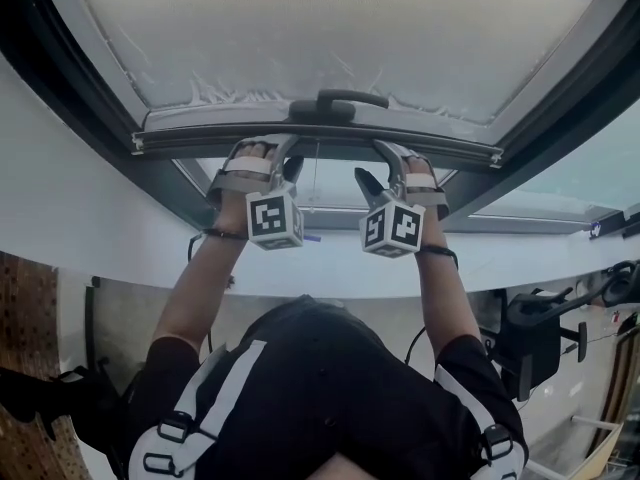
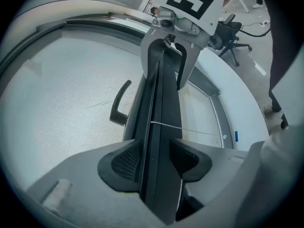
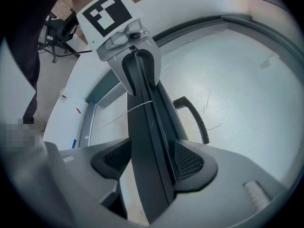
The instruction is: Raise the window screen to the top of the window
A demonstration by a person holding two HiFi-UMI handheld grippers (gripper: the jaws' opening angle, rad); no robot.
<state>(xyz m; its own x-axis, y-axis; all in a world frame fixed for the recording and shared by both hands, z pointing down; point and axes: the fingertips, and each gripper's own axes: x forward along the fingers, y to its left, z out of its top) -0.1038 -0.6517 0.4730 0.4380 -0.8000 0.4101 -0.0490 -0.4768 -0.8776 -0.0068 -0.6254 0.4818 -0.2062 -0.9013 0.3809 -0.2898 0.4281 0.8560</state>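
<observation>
L gripper point(image 2: 156, 160) and R gripper point(image 3: 151, 160) are keeping fingers wide open, straddling the bar point(image 1: 440, 150) of the screen point(image 1: 350, 28) either side of the handle point(image 1: 338, 102), unclamped. This is likely for a level lift. Bar is sitting partway up the window point(image 1: 70, 88).

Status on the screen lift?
Left tool and right tool open, straddling the screen bar, not clamped. Handle sits between them. Thin cord hangs off bar; no blocker seen.

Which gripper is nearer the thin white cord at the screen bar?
Left. The left gripper straddles the dark screen bar just beside the thin white cord; the right gripper straddles it farther off.
</observation>
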